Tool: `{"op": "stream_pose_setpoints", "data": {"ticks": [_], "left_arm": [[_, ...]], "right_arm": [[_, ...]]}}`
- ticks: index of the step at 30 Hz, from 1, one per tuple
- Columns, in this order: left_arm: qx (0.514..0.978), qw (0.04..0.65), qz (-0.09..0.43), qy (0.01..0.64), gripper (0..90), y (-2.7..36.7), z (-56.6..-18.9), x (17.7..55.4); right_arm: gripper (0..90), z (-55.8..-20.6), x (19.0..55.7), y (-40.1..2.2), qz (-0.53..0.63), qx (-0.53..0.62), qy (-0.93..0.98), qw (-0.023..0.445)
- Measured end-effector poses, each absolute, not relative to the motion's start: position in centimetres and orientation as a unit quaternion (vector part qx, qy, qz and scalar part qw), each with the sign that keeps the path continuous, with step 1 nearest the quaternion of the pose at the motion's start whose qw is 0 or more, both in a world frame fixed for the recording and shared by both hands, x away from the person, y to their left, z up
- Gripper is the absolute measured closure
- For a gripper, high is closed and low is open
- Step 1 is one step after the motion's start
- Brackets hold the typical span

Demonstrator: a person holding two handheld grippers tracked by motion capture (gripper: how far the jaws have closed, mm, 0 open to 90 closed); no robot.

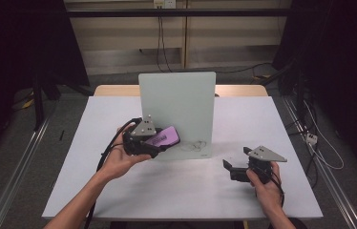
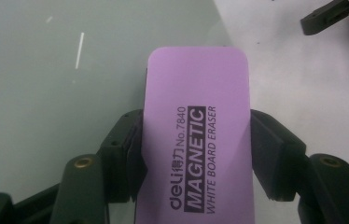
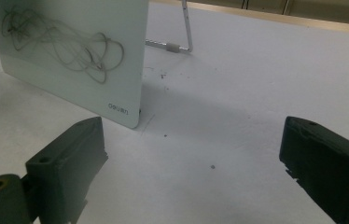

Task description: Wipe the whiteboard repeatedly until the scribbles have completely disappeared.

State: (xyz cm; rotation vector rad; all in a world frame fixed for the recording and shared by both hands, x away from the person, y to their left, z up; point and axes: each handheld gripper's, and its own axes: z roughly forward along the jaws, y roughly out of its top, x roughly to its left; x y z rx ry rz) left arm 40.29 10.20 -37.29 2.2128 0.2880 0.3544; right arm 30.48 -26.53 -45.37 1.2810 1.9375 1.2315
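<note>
A small glass whiteboard (image 1: 176, 107) stands tilted on the white table (image 1: 119, 191), with dark scribbles (image 1: 194, 145) near its lower right corner; the scribbles (image 3: 65, 46) show close in the right gripper view. My left gripper (image 1: 160, 143) is shut on a purple magnetic whiteboard eraser (image 1: 163, 137), held against the board's lower left part. In the left gripper view the eraser (image 2: 198, 130) sits clamped between both jaws, over the board's glass (image 2: 46, 93). My right gripper (image 1: 234, 164) rests low on the table at the right, jaws wide open with nothing between them (image 3: 191, 163).
The board leans on a metal wire stand (image 3: 184, 32) behind it. A wooden strip (image 1: 114, 89) runs along the table's far edge. Cables (image 1: 320, 138) lie on the floor to the right of the table, and dark curtains hang on both sides.
</note>
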Motion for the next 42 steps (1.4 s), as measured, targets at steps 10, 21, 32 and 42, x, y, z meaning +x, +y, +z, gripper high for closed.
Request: {"op": "stream_pose_setpoints", "data": {"ticks": [10,21,32,42], "left_arm": [[0.894,0.405,0.161,0.103,40.9,10.4,-38.0,40.4],[0.902,0.387,0.164,0.097,41.1,10.2,-38.4,40.2],[0.906,0.380,0.165,0.092,41.3,9.6,-39.1,39.9],[0.909,0.375,0.159,0.089,41.3,8.9,-39.6,39.8]], "right_arm": [[6.8,-45.4,30.5,-26.5,0.452,0.470,0.714,0.254],[6.8,-45.4,30.5,-26.5,0.453,0.467,0.716,0.252],[6.7,-45.4,30.5,-26.4,0.453,0.466,0.718,0.251],[6.6,-45.4,30.5,-26.4,0.453,0.465,0.718,0.251]]}}
